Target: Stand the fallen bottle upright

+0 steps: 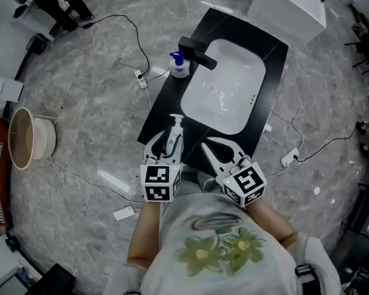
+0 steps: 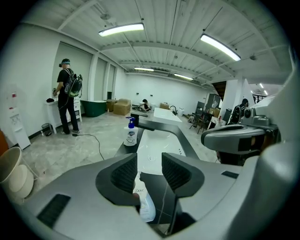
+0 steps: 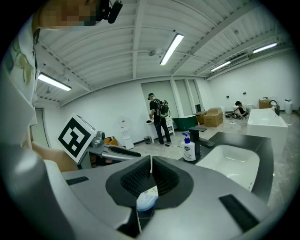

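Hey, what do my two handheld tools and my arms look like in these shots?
The left tool and right tool are light grey moulded shells with dark ribbed pads, each bearing a white cube of black square markers. You wear a white shirt with green flowers; forearms are bare.

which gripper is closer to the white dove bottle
Left. The left gripper has its jaws open on either side of the white bottle; the right gripper, jaws shut, is just off to the bottle's right.
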